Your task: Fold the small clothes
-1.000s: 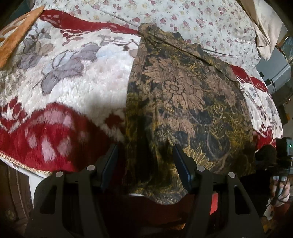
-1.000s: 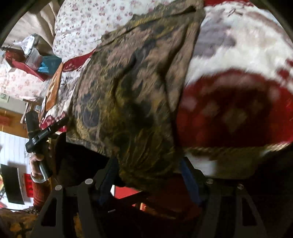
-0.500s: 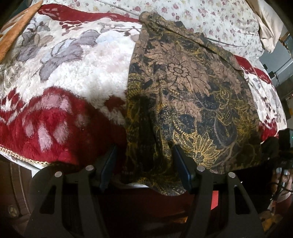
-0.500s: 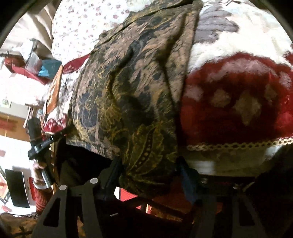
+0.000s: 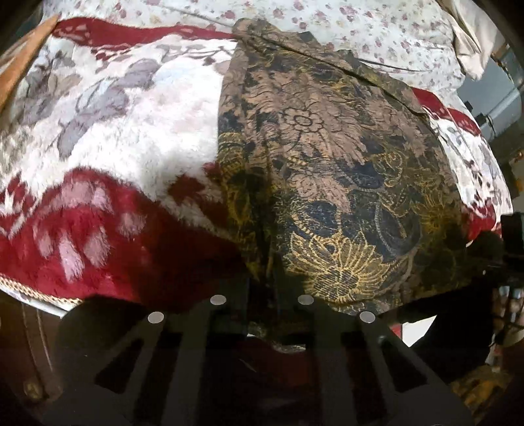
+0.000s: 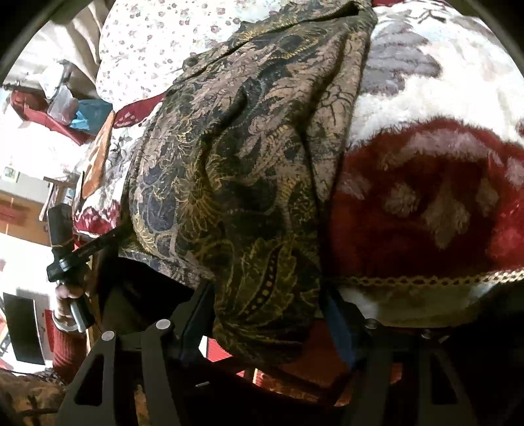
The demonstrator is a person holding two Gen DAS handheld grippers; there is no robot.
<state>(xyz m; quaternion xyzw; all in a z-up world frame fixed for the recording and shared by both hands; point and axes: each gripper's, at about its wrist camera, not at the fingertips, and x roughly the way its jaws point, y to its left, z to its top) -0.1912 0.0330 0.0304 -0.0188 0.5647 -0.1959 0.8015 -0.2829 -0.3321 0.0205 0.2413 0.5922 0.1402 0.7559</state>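
Where the red-and-white plush blanket [image 5: 108, 154] drops over the bed's near edge, lies a dark batik garment [image 5: 330, 170], brown, black and gold, spread lengthwise up the bed and folded along its left side, with the near hem hanging past the blanket's gold-trimmed border [image 6: 425, 280]. Reaches at its far end onto a white sheet with small pink flowers [image 5: 360, 29].

Pinched at the hem's left corner by the left gripper [image 5: 262, 288], fingers drawn close together on a narrow bunch of the cloth. Straddled at the opposite hem corner by the right gripper [image 6: 267, 314], jaws spread wide with a thick drape of fabric hanging between them; whether the pads actually press the cloth cannot be told.

Seen off to the side in the right wrist view: the left gripper's handle held in a hand with a red sleeve [image 6: 67, 344], and an orange cushion [image 6: 98, 160] on the blanket beyond.
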